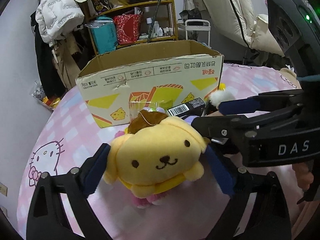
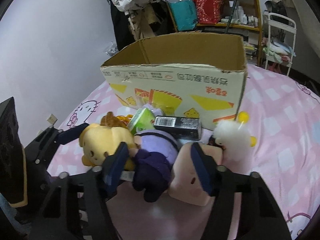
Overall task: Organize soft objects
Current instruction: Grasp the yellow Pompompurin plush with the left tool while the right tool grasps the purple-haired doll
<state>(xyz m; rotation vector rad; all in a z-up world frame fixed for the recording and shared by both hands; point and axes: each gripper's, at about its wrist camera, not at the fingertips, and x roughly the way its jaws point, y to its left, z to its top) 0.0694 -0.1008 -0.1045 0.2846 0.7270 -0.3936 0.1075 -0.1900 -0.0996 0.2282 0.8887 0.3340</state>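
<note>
The left gripper [image 1: 158,170] holds its jaws around the yellow plush dog [image 1: 158,158]; the right gripper [image 2: 160,168] clamps its jaws on the purple plush doll [image 2: 154,160] on the pink bed [image 2: 280,140].

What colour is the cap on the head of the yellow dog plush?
Brown. The cap on the yellow dog plush shows best in the left wrist view.

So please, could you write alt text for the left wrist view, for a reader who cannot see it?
The left gripper brackets a yellow dog plush lying on a pink checked bedsheet, its blue pads at the toy's sides. Behind stands an open cardboard box; the right gripper reaches in from the right.
</note>
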